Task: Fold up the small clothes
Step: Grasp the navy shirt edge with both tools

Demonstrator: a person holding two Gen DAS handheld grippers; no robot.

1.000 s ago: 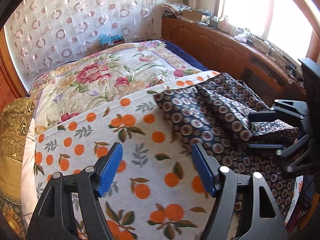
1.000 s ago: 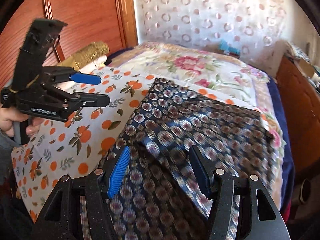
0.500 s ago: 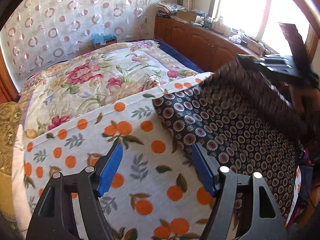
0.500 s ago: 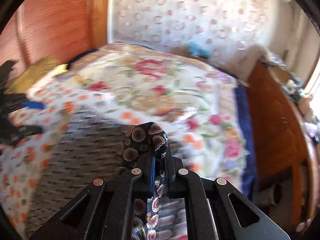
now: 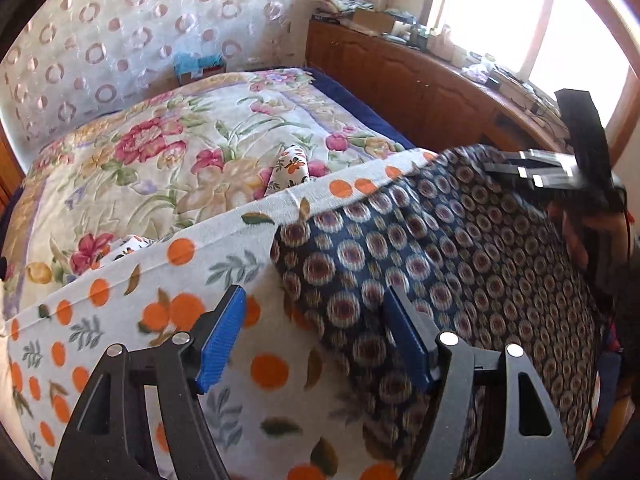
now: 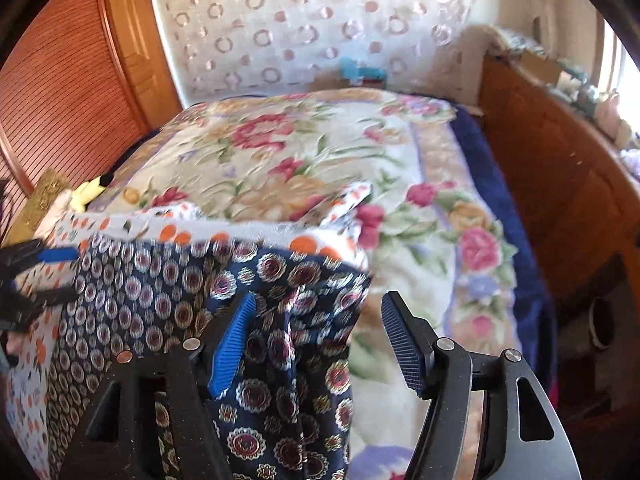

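A navy garment with round medallions (image 5: 440,264) lies spread over a white cloth printed with oranges (image 5: 192,264) on the bed. In the left wrist view my left gripper (image 5: 316,320) hovers open just above the garment's left edge, with nothing between its blue pads. My right gripper (image 6: 318,320) is over the garment's far right corner (image 6: 288,292). Its jaws are opening, and the cloth hangs loose between them against the left pad (image 6: 234,340). The right gripper (image 5: 504,170) also shows at the right of the left wrist view, with a hand behind it.
A floral bedspread (image 6: 312,160) covers the bed beyond the cloths. A wooden cabinet (image 6: 560,184) with clutter on top runs along the right side, under a bright window (image 5: 520,20). A slatted wooden door (image 6: 60,92) and a gold cushion (image 6: 40,200) stand at the left.
The right gripper shut on the garment's corner, carried it across to the right, and now its jaws stand apart with the cloth loose. The left gripper moved closer to the garment's left edge.
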